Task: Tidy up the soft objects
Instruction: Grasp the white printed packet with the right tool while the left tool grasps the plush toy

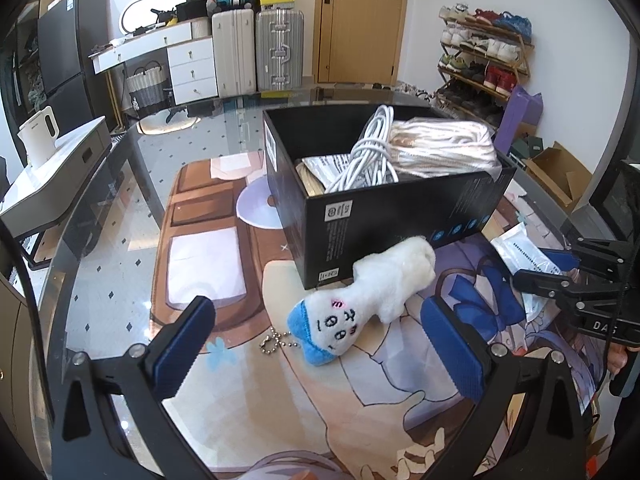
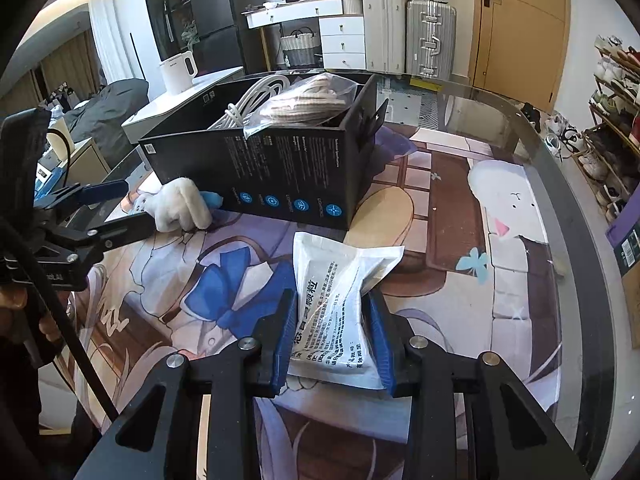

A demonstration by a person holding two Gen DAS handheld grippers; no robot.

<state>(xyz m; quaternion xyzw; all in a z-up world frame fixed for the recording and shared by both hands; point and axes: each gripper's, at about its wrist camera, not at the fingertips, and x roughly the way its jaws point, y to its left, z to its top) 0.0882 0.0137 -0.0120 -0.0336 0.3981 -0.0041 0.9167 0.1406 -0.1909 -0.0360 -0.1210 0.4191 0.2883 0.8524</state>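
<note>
The right gripper [image 2: 332, 336] has its two blue pads pressed on one white printed pouch [image 2: 340, 292], which lies on the illustrated mat [image 2: 440, 216] just before the black box [image 2: 280, 168]. The left gripper [image 1: 316, 344] stands wide, with nothing between its pads; one white plush toy [image 1: 372, 296] with a blue cap lies ahead of it, leaning on the box. Inside the box are one coiled white cable [image 1: 368, 152], one bagged striped cloth [image 1: 440, 144], and what looks like one folded leaflet [image 1: 324, 166], partly hidden.
</note>
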